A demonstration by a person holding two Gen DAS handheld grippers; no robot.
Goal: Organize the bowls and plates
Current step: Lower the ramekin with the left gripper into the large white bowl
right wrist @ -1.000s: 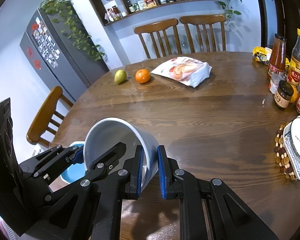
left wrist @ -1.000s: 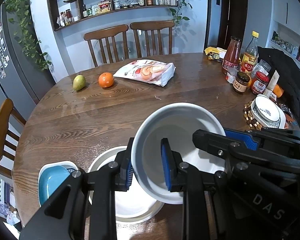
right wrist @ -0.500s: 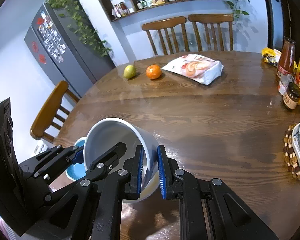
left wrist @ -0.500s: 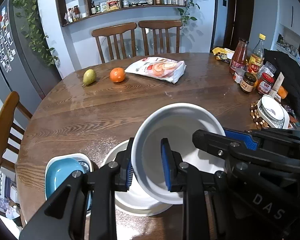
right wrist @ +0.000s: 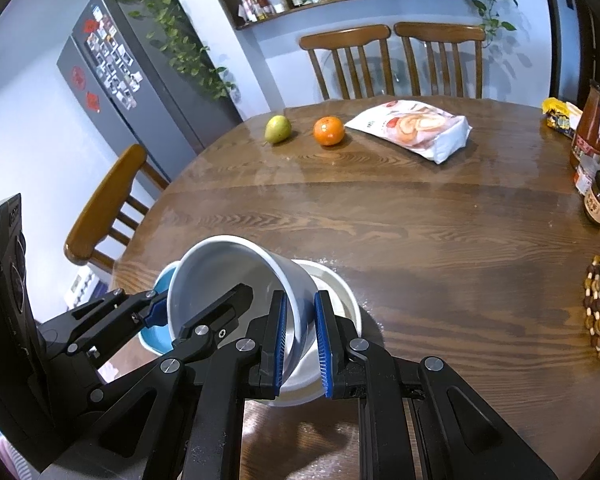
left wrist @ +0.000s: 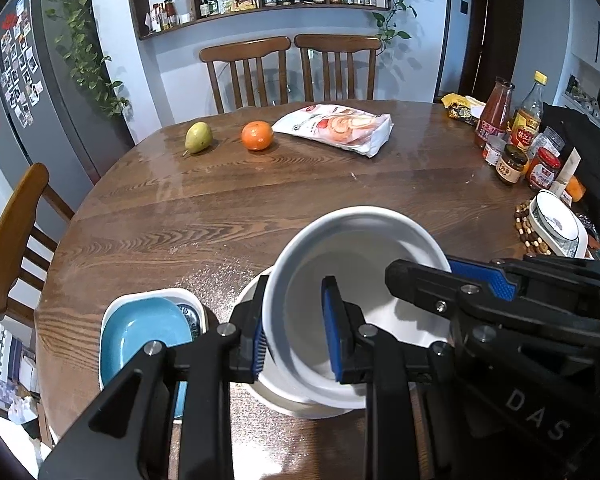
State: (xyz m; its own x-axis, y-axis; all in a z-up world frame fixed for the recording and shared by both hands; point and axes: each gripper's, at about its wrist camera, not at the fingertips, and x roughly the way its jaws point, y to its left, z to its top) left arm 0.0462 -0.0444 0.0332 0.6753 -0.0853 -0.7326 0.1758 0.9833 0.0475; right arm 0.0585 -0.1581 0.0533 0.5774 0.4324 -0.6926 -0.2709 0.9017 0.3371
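The white bowl (left wrist: 356,304), clamped by both hand-held grippers, now seemingly overlaps the white plate (right wrist: 340,292).

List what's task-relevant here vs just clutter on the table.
In play:
- white bowl, clamped at its rim by the left gripper and the right gripper
- white plate under it
- blue dish in a white tray
- patterned dish on a beaded trivet

Lying about:
- pear
- orange
- snack bag
- sauce bottles and jars
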